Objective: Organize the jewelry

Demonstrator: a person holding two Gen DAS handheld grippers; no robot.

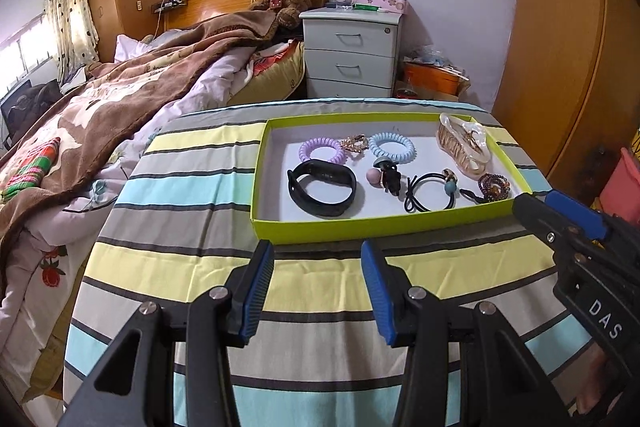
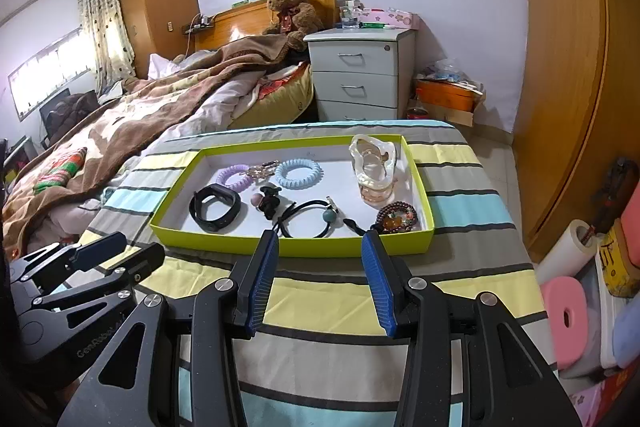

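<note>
Two tools are hovering over the striped table (image 1: 320,287), both in front of the green tray (image 1: 384,223) that is holding all the jewelry. Starting at the left, the left tool (image 1: 318,291) is standing open with nothing between its blue pads, its tips just short of the tray's near wall. Beyond it, the black wristband (image 1: 322,193) is lying in the tray's near left part, with the purple coil tie (image 1: 320,149) and blue coil tie (image 1: 391,145) sitting behind it. Further right, the black hair tie (image 1: 430,191) and the beaded bracelet (image 2: 396,217) are resting by the near wall. The right tool (image 2: 320,283) is also gaping empty, the bracelet lying just past its right fingertip.
</note>
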